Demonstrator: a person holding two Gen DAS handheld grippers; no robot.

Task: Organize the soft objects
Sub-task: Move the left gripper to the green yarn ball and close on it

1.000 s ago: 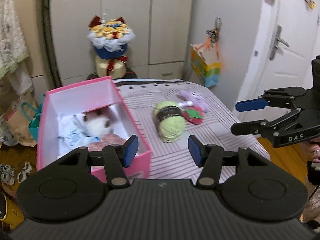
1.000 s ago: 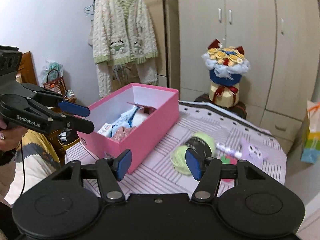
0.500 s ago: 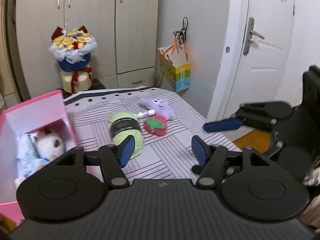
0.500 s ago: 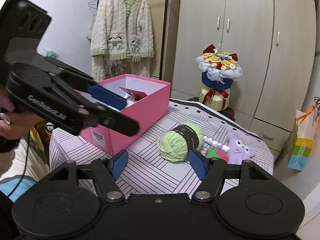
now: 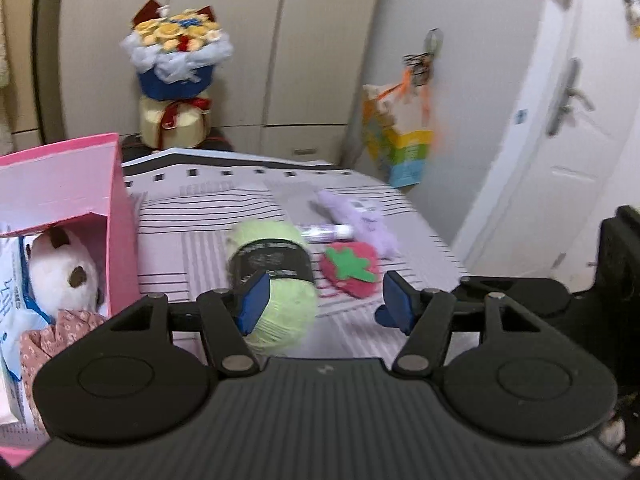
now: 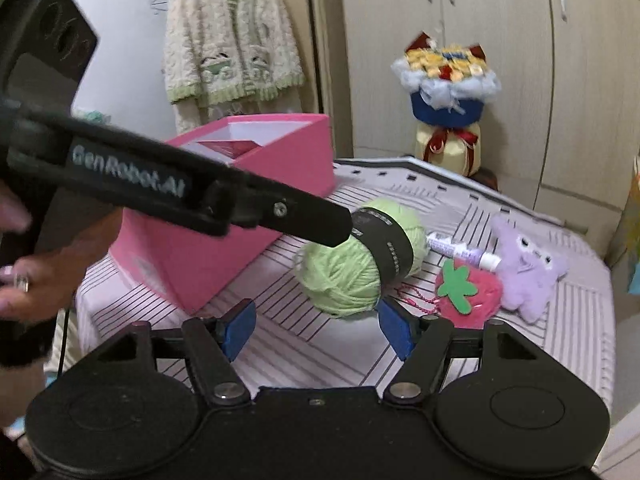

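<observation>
A green yarn ball (image 5: 272,280) (image 6: 360,256) with a black band lies on the striped table. Right of it lie a red strawberry plush (image 5: 352,268) (image 6: 468,292), a purple plush (image 5: 368,220) (image 6: 528,268) and a purple-white tube (image 6: 460,250). The pink box (image 5: 116,216) (image 6: 280,160) at the left holds a white plush toy (image 5: 60,272) and cloth. My left gripper (image 5: 324,304) is open, close to the yarn; its arm (image 6: 180,192) crosses the right wrist view and reaches the yarn. My right gripper (image 6: 316,326) is open, just short of the yarn.
A flower bouquet (image 5: 176,72) (image 6: 448,96) stands behind the table by the wardrobe. A cardigan (image 6: 232,40) hangs on the wall. A colourful bag (image 5: 400,140) hangs by the door. The table's right edge (image 5: 440,240) drops off near the plush toys.
Both grippers have moved in toward the yarn ball. The left gripper swung back left toward the pink box and now reaches the yarn. Both stay open.
</observation>
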